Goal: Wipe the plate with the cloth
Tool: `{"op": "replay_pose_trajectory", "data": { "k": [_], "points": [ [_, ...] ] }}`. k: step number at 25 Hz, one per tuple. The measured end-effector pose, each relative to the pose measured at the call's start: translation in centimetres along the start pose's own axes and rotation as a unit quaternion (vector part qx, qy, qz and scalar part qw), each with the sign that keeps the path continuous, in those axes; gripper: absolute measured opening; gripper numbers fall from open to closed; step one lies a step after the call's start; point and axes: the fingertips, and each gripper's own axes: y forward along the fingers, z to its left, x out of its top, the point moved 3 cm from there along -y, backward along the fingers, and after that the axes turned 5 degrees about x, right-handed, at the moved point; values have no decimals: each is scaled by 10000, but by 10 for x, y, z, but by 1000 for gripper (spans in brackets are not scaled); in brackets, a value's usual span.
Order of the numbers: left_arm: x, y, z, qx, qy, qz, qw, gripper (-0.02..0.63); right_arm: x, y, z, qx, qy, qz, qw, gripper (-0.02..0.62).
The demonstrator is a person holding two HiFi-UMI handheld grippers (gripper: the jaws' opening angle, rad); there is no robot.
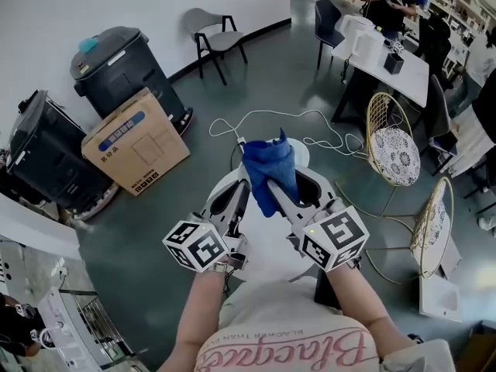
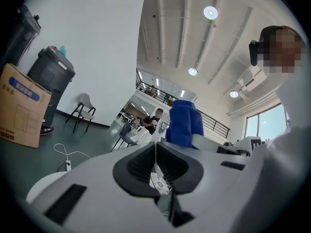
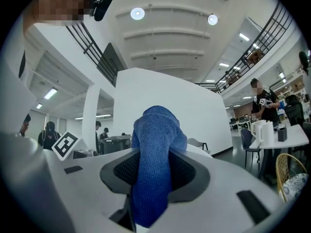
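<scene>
Right claw (image 1: 273,184) is closed tight on a blue cloth (image 1: 269,167), which hangs over a white plate (image 1: 308,160). Left claw (image 1: 238,198), just beside, pinches the plate's rim.

Pink script on the shirt (image 1: 294,349) begins "Blac", rest unclear.

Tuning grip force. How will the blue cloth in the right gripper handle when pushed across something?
Likely floppy: the blue cloth bunches and folds over where the right gripper is shut on it. Probably light and unbreakable. Its fuzzy weave suggests decent grip, though pushing may crumple it.
</scene>
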Motion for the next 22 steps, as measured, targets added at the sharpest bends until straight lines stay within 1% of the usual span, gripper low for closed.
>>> {"op": "replay_pose_trajectory", "data": {
  "k": [4, 7, 11, 22],
  "points": [
    [-2, -1, -4, -54, 80, 46, 9999, 15, -11, 14, 7, 60, -148, 219, 9996, 147],
    [-3, -5, -4, 3, 106, 61, 9999, 15, -19, 16, 4, -19, -258, 354, 9990, 147],
    [-3, -6, -5, 6, 38, 11, 10000, 15, -26, 11, -15, -293, -335, 493, 9978, 147],
    [-1, -11, 1, 67, 73, 17, 9999, 17, -48, -24, -78, -1261, -58, 766, 9890, 147]
  ]
}}
